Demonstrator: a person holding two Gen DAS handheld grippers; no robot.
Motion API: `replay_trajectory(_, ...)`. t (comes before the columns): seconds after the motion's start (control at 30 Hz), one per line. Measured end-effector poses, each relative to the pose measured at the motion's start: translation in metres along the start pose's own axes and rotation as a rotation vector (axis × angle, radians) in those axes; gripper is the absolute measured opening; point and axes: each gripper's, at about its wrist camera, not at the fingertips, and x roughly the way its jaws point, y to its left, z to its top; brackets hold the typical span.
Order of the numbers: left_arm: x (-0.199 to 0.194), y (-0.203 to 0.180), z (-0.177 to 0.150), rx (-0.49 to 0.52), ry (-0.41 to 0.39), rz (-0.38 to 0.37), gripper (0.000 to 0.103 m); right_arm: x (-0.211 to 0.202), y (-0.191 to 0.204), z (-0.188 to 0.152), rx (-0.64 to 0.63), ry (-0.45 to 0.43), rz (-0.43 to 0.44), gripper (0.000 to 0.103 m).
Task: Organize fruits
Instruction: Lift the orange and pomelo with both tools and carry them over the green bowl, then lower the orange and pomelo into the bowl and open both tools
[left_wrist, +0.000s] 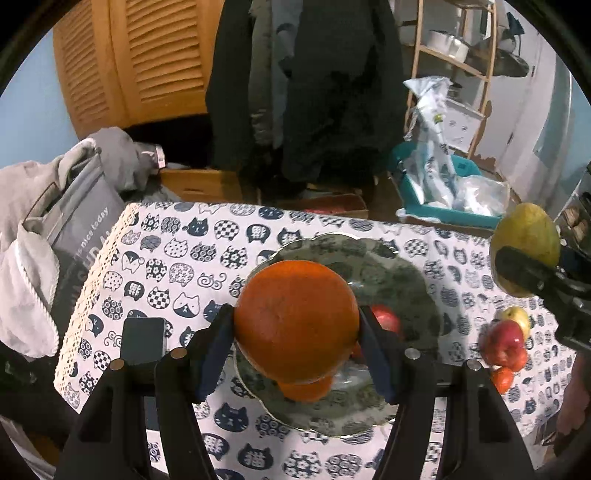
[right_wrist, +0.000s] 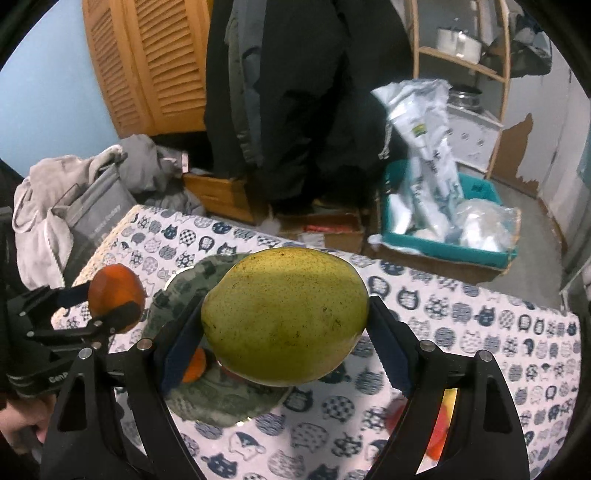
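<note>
While an orange (left_wrist: 295, 321) is being clamped by the left gripper (left_wrist: 296, 325) above the plate (left_wrist: 388, 269) holding fruit, a mango (right_wrist: 284, 317) is being gripped by the right gripper (right_wrist: 284, 328).

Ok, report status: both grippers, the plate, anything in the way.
Left gripper shut on orange. Right gripper shut on mango. Both over plate; fruit already there. Path open.
</note>
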Motion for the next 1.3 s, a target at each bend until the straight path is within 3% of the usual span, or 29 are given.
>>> replay_trajectory(0.47, 0.062, 0.032, -0.007, -0.073, 0.115, -0.023, 0.067, 0.073, 0.024, 0.008, 0.021, 0.115, 0.065, 0.085)
replay_trajectory(0.77, 0.09, 0.032, -0.017, -0.077, 0.183, -0.035, 0.068, 0.106, 0.028, -0.001, 0.016, 0.182, 0.073, 0.085)
replay_trajectory(1.3, 0.108, 0.032, -0.021, -0.09, 0.24, -0.044, 0.068, 0.123, 0.027, -0.009, 0.039, 0.224, 0.09, 0.085)
